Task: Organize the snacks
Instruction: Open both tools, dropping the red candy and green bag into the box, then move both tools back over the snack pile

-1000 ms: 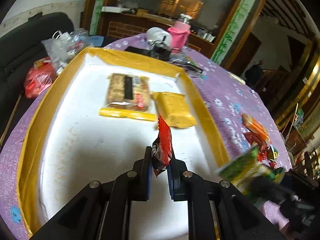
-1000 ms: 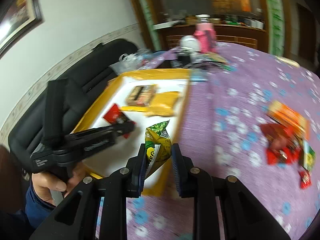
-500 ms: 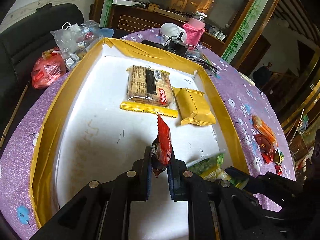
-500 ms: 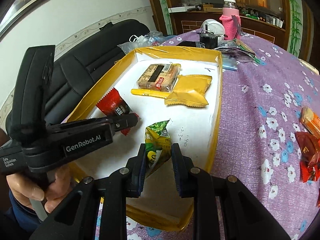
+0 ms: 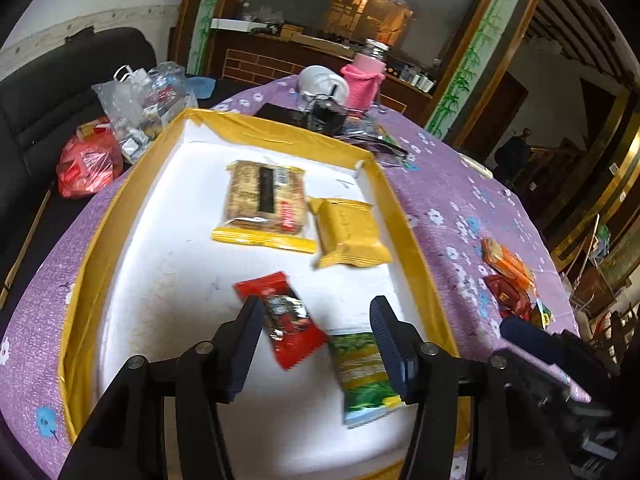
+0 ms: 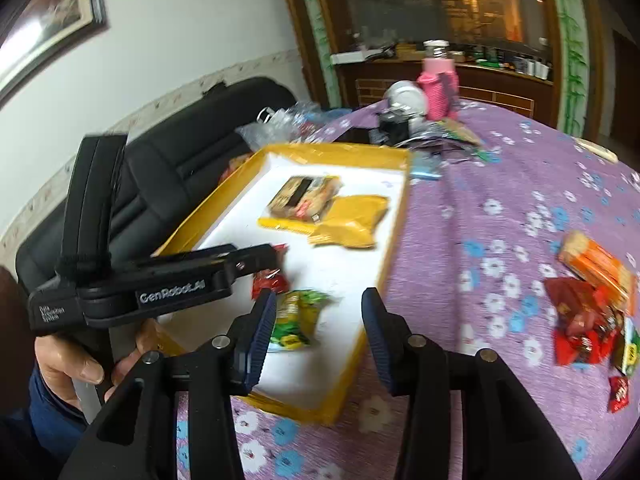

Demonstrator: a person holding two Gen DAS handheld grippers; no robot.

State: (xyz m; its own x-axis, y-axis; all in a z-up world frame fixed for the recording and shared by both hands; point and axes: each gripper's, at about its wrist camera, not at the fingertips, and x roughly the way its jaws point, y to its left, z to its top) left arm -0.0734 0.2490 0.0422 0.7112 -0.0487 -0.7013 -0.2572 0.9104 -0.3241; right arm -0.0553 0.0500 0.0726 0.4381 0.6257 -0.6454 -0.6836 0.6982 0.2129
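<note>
A yellow-rimmed white tray lies on the purple table. In it are a cracker pack, a yellow packet, a red snack packet and a green snack packet. My left gripper is open and empty, just above the red packet. My right gripper is open and empty, above the green packet near the tray's front right corner. Loose snacks lie in a pile on the table at the right.
A pink bottle, a white helmet-like object and dark clutter stand behind the tray. Plastic bags and a red bag sit on a black sofa at the left.
Both grippers have opened. The red packet left the left gripper and the green packet left the right gripper; both now lie in the tray. Both grippers have drawn back a little.
</note>
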